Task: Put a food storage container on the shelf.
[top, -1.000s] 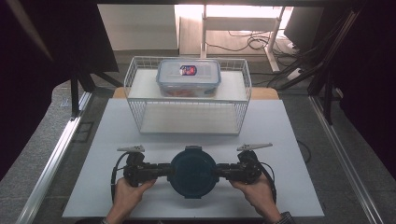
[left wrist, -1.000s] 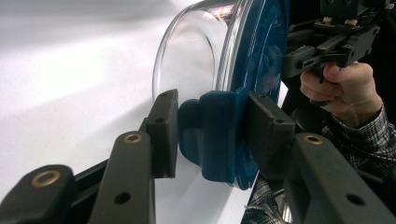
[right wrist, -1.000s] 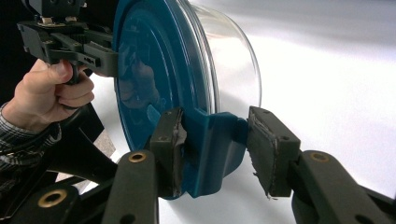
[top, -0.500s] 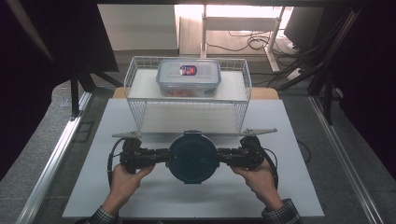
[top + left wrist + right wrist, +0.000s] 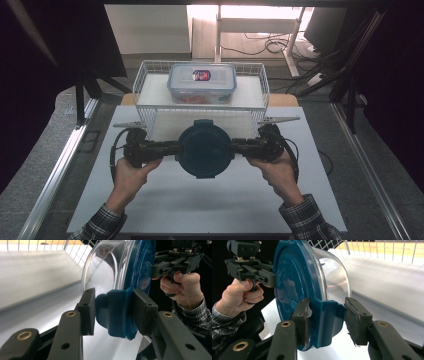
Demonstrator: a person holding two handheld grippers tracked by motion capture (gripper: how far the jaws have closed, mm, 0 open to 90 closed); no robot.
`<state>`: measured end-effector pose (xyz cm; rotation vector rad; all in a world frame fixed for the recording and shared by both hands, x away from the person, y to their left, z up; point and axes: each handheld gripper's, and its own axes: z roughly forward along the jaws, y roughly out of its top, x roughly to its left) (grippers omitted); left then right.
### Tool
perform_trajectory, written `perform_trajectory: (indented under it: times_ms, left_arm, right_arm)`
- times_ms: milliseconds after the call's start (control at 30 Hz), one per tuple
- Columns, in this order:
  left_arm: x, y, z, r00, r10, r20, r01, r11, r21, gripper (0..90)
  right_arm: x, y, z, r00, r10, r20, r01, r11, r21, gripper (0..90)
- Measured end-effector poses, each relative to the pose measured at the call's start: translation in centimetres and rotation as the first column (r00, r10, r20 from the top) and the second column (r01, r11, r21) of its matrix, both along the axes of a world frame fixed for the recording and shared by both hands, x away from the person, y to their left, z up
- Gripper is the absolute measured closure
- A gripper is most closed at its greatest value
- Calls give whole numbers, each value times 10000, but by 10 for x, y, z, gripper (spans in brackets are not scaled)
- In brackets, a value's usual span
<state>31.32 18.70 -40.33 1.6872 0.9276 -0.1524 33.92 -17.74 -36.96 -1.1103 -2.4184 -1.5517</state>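
In the high view, a round container (image 5: 205,148) with a dark blue lid sat between the two grippers above the white tabletop (image 5: 210,205), just in front of a white wire basket (image 5: 145,80). The left gripper (image 5: 172,147) met the container at its left edge and the right gripper (image 5: 237,146) at its right edge, each carried in one of the person's hands, with plaid sleeves visible at the bottom of the frame. Inside the basket lay a clear rectangular box (image 5: 202,82) with a labelled lid, well apart from the round container. In the left gripper view, the left gripper (image 5: 113,308) was clamped on a blue lid latch (image 5: 115,312): the right-hand pad pressed against the lid side, while the left-hand pad sat at the outer face of the latch, whether fully touching it could not be told. The container's clear bowl (image 5: 105,272) bulged towards the tabletop side, and the person's other hand (image 5: 183,287) held the opposite gripper beyond the lid. In the right gripper view, the right gripper (image 5: 325,320) gripped the matching latch (image 5: 327,320) on the other side; the left-hand pad pressed on the lid side, and a narrow gap showed between the latch and the right-hand pad. The clear bowl (image 5: 334,275) faced the basket wires, and the far hand (image 5: 242,296) held its gripper against the lid rim.
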Motion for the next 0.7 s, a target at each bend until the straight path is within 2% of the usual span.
perform_trajectory:
  times_ms: [33,67,100,133,167,200,233,400,433,500,567,600,633,700]
  left_arm:
    - [4,1,8,10000,8,68,-8,10000,-17,573]
    - [4,1,8,10000,8,68,-8,10000,-17,573]
    - [8,2,17,9999,18,134,-19,10000,12,573]
    - [8,2,17,9999,18,134,-19,10000,12,573]
    - [13,3,27,9998,15,202,-16,10000,42,573]
    - [13,3,27,9998,15,202,-16,10000,42,573]
    - [18,4,36,9997,17,253,-19,10000,56,573]
    - [32,6,61,9989,-24,470,21,10000,70,573]
    - [32,6,61,9989,-24,470,21,10000,70,573]
    - [38,6,77,9979,-60,643,55,10000,72,574]
    - [41,7,83,9976,-85,692,81,9999,67,574]
    - [47,8,93,9970,-131,763,126,9999,69,574]
    - [47,8,93,9970,-131,763,126,9999,69,574]
    - [56,9,106,9968,-144,784,141,9999,51,575]
  right_arm:
    - [4,1,8,9999,-16,100,16,10000,47,570]
    - [4,1,8,9999,-16,100,16,10000,47,570]
    - [8,2,16,9998,-35,175,34,10000,88,570]
    - [8,2,16,9998,-35,175,34,10000,88,570]
    - [11,3,24,9998,-79,205,75,9998,182,571]
    - [14,3,28,9997,-99,238,94,9997,224,571]
    - [16,3,32,9995,-124,301,116,9996,264,571]
    - [26,4,54,9983,-251,517,230,9989,421,572]
    - [28,4,59,9979,-267,591,240,9986,463,573]
    - [32,4,70,9973,-301,675,261,9979,590,575]
    - [34,4,75,9970,-321,711,276,9976,634,576]
    - [38,4,85,9963,-374,776,316,9968,738,577]
    - [38,4,85,9963,-374,776,316,9968,738,577]
    - [44,5,97,9953,-461,852,391,9958,825,577]
